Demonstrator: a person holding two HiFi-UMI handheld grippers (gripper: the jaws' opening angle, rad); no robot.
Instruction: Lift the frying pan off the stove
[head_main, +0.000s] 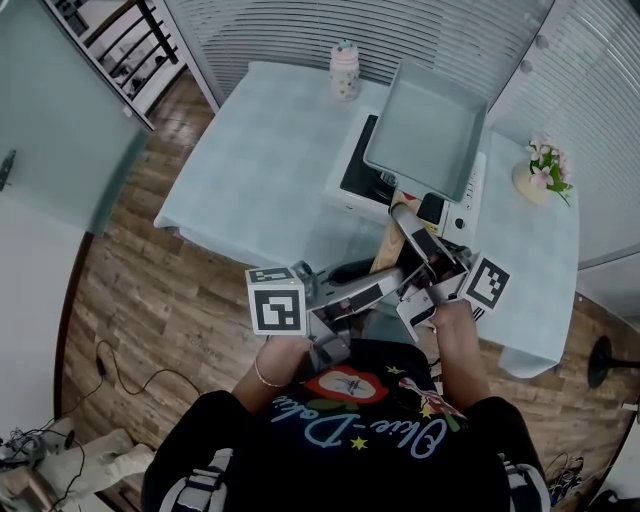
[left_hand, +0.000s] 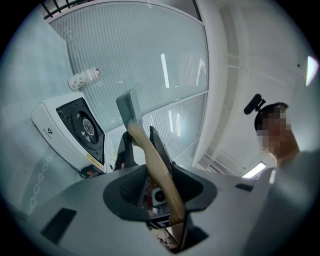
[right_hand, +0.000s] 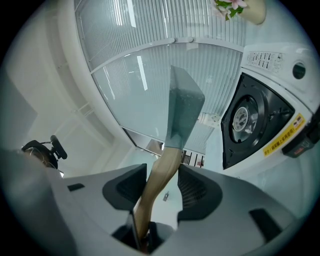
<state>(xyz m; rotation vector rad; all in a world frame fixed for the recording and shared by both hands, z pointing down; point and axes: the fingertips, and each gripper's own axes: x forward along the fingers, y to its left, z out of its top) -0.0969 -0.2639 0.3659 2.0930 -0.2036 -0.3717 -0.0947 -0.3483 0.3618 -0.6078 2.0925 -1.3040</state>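
A square grey-green frying pan (head_main: 425, 125) hangs in the air, tilted, above the white stove (head_main: 345, 205) with its black glass top. The pan's wooden handle (head_main: 384, 252) runs back toward me. My right gripper (head_main: 408, 222) is shut on the handle close to the pan. My left gripper (head_main: 385, 283) is shut on it further back. In the left gripper view the handle (left_hand: 150, 155) passes between the pads of the left gripper (left_hand: 159, 182), with the pan (left_hand: 127, 107) edge-on ahead. The right gripper view shows the right gripper (right_hand: 162, 187) clamping the handle (right_hand: 160, 180) below the pan (right_hand: 182, 107).
The stove stands on a table with a pale blue cloth (head_main: 260, 150). A small patterned bottle (head_main: 344, 70) stands at the far edge, and a vase of flowers (head_main: 540, 172) at the right. A ribbed glass wall (head_main: 300, 30) rises behind. Wooden floor (head_main: 150, 300) lies left of the table.
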